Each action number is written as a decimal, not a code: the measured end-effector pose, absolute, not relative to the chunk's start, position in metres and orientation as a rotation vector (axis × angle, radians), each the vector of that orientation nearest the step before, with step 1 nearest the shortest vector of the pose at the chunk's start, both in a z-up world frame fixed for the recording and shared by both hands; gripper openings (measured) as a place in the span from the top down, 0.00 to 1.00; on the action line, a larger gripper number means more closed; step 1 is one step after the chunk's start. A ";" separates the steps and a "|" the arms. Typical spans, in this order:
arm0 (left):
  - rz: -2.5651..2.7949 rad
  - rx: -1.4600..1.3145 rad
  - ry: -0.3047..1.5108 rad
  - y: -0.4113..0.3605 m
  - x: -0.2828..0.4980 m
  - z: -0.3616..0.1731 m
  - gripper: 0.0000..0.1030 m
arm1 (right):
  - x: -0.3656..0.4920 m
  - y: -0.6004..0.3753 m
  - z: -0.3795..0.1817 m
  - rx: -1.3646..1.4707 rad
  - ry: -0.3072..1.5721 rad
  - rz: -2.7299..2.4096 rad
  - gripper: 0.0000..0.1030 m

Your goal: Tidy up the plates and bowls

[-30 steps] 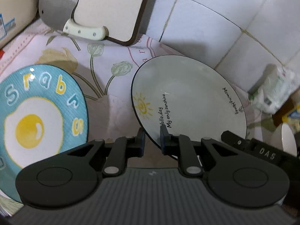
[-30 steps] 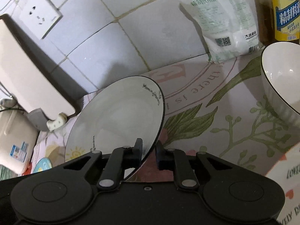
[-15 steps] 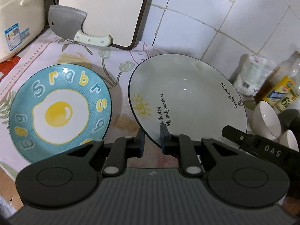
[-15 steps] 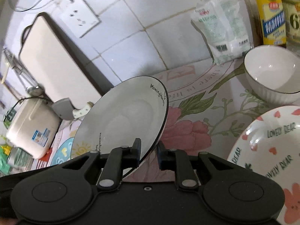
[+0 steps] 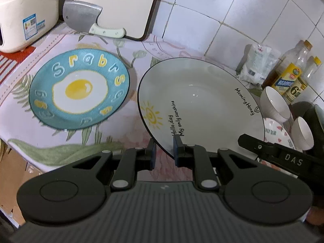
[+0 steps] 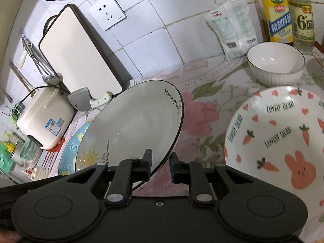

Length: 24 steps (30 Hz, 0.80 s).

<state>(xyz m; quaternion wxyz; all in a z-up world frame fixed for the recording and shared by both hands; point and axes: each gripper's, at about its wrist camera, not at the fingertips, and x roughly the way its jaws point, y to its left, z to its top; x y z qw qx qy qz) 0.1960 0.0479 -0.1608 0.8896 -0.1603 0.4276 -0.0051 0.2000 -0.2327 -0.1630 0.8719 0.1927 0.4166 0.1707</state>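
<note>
Both wrist views down onto white plate (image 5: pixel 202 101)

Left gripper (image 5: pixel 163 151) is clamped on the near rim of the white sunshine plate (image 5: pixel 202 103), which sits tilted up off the floral cloth (image 5: pixel 26 129). The other gripper (image 5: pixel 269 150) pokes in at the plate's right edge. Blue fried-egg plate (image 5: pixel 79 89) lies flat just to the left. Cleaver (image 5: pixel 89 20) leans on a cutting board (image 5: pixel 115 6) at the back; rice cooker (image 5: pixel 24 12) far left, bowls (image 5: pixel 274 104) and bottles (image 5: pixel 291 75) on the right.
</note>
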 end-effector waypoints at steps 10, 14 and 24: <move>-0.017 -0.359 0.913 0.059 0.173 -0.184 0.86 | 0.174 -0.223 -0.178 0.344 0.871 0.376 0.78; -0.021 -0.375 0.922 0.061 0.173 -0.193 0.86 | 0.174 -0.221 -0.185 0.343 0.885 0.372 0.78; -0.042 -0.376 0.926 0.057 0.180 -0.203 0.85 | 0.180 -0.221 -0.192 0.278 0.889 0.363 0.77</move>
